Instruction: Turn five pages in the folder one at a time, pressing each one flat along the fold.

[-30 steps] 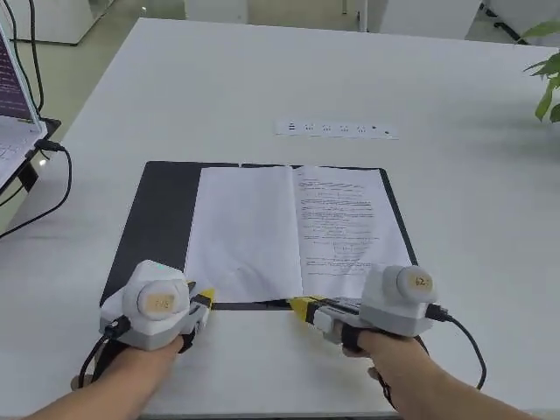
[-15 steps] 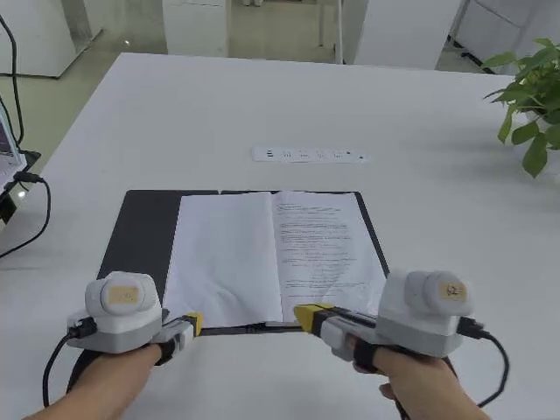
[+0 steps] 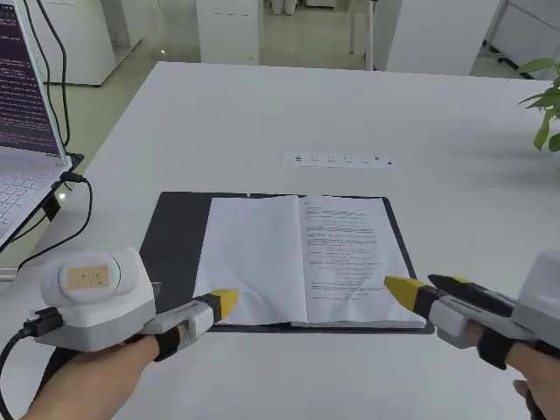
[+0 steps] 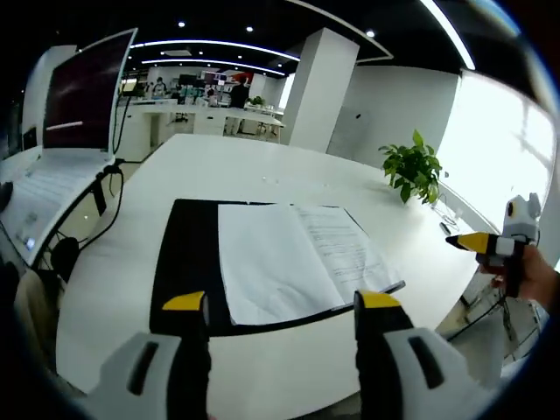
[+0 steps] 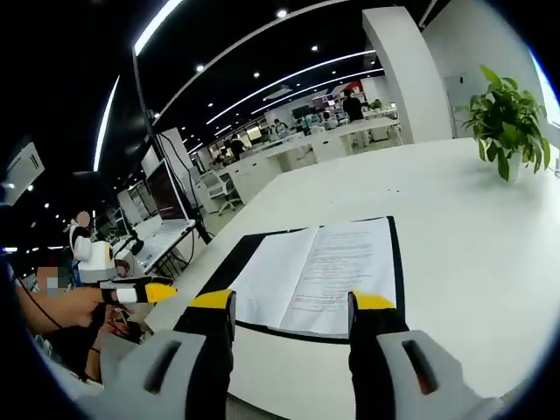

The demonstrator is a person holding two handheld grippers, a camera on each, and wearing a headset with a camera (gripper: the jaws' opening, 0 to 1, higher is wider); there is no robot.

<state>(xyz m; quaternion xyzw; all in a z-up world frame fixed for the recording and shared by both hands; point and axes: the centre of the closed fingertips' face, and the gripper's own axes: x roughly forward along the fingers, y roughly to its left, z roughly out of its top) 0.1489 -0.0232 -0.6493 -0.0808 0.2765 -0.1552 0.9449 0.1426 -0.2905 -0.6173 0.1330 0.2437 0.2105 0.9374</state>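
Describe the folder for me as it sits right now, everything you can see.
The folder is black, lying open and flat on the white table. A blank left page and a printed right page meet at a centre fold; bare cover shows left of them. The left hand-held gripper and right hand-held gripper, both open, appear clear of it.

The folder (image 3: 175,241) lies on the table (image 3: 262,105), a power strip (image 3: 337,160) behind it, a laptop (image 3: 19,131) left, a plant (image 3: 544,96) right — left gripper (image 3: 220,303) over its near-left corner, right gripper (image 3: 401,291) over its near-right.
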